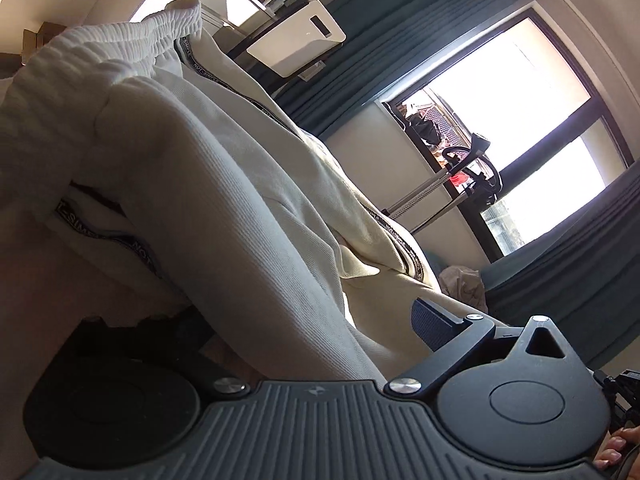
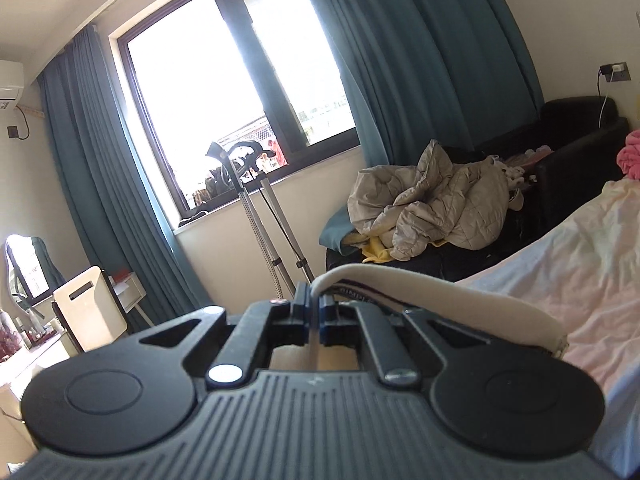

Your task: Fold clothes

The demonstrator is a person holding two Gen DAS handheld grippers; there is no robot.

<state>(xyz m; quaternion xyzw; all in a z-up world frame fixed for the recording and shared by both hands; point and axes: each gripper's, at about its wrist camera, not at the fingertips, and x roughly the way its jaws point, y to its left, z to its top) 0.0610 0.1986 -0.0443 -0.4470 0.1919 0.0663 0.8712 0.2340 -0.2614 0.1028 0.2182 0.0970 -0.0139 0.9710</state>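
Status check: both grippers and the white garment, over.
Right gripper shut on white garment edge. Left gripper under draped cloth, grip unclear. Nothing blocking.

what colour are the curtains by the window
Teal blue curtains, plain with no pattern, clearest in the right wrist view.

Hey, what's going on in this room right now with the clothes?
A person is folding clothes with a handheld gripper in each hand. The right gripper is shut on an edge of a cream garment above the bed. The left gripper's view is filled by the cream fabric; its grip can't be judged.
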